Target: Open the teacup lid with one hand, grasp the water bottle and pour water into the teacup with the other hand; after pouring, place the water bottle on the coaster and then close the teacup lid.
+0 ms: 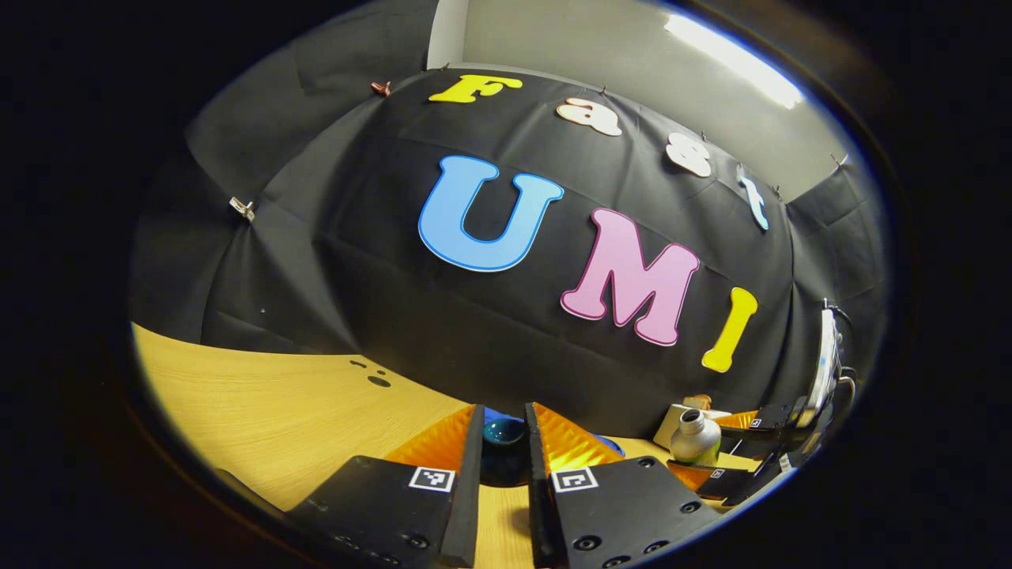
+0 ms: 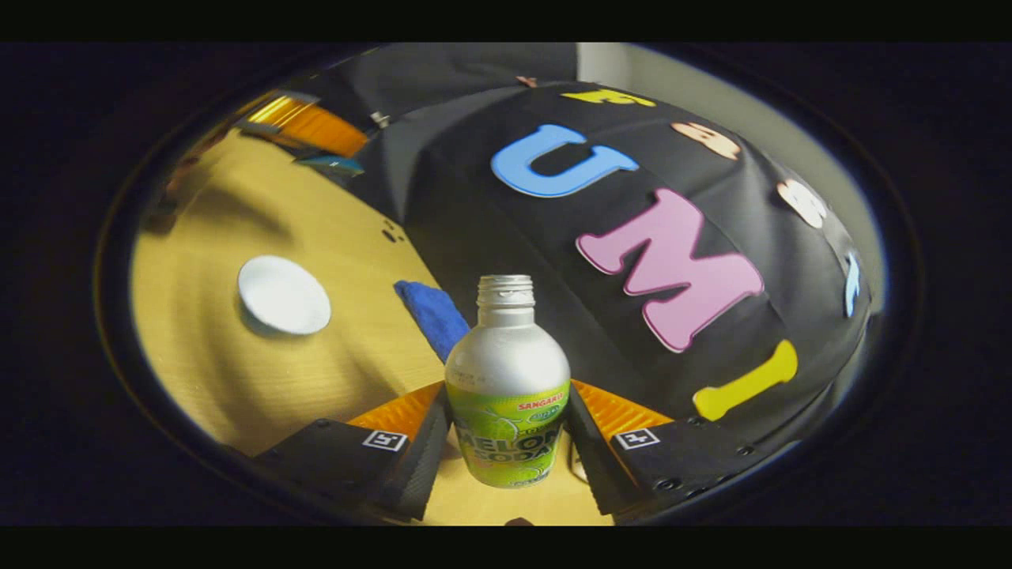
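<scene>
Between the right gripper [image 2: 506,442] fingers stands the water bottle [image 2: 507,379], upright and uncapped, its lower body flanked closely on both sides; the fingers look closed against it, low on the labelled part. It looks like thin metal: light, smooth, likely slippery, and easy to dent, so a firm hold around the mid-body seems wisest, with the open neck kept level until it tips. Over on the left, the left gripper [image 1: 504,442] has its fingers narrowly parted around the dark teal teacup lid [image 1: 504,431]; I cannot tell whether they actually touch it. On the wooden counter [image 2: 237,379] lies a white round coaster [image 2: 284,294], well apart from the bottle, and a blue cloth [image 2: 431,312] sits just behind it, possibly brushing the pouring path.
</scene>
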Motion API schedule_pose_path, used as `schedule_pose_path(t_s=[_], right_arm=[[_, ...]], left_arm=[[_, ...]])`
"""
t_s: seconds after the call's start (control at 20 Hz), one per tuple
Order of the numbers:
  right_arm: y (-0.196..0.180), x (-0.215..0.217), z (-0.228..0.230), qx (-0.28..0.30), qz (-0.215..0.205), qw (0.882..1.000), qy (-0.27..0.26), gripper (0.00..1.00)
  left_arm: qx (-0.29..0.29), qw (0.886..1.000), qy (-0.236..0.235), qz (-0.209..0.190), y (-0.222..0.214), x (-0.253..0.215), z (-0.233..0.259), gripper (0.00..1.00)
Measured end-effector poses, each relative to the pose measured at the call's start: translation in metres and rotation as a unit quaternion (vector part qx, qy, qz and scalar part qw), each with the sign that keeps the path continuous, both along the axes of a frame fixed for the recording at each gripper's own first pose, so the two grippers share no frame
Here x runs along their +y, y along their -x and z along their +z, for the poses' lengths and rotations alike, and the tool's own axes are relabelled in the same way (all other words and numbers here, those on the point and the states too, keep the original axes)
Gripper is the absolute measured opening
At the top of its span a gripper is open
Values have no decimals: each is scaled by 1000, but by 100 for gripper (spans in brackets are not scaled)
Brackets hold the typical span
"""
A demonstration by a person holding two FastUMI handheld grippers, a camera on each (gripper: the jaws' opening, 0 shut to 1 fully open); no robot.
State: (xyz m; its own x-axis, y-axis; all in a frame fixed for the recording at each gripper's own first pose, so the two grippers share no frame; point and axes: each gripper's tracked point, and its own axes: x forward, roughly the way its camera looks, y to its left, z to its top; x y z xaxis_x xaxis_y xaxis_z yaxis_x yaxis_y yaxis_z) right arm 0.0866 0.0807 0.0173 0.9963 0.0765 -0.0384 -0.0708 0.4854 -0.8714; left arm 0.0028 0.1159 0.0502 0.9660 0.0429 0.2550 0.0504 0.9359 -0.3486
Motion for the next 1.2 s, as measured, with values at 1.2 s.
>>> schedule_pose_path(t_s=[1.2], right_arm=[[4, 52, -11, -58, 101, 913, 390, 79]], left_arm=[[17, 1000, -22, 11, -3, -1, -5, 30]])
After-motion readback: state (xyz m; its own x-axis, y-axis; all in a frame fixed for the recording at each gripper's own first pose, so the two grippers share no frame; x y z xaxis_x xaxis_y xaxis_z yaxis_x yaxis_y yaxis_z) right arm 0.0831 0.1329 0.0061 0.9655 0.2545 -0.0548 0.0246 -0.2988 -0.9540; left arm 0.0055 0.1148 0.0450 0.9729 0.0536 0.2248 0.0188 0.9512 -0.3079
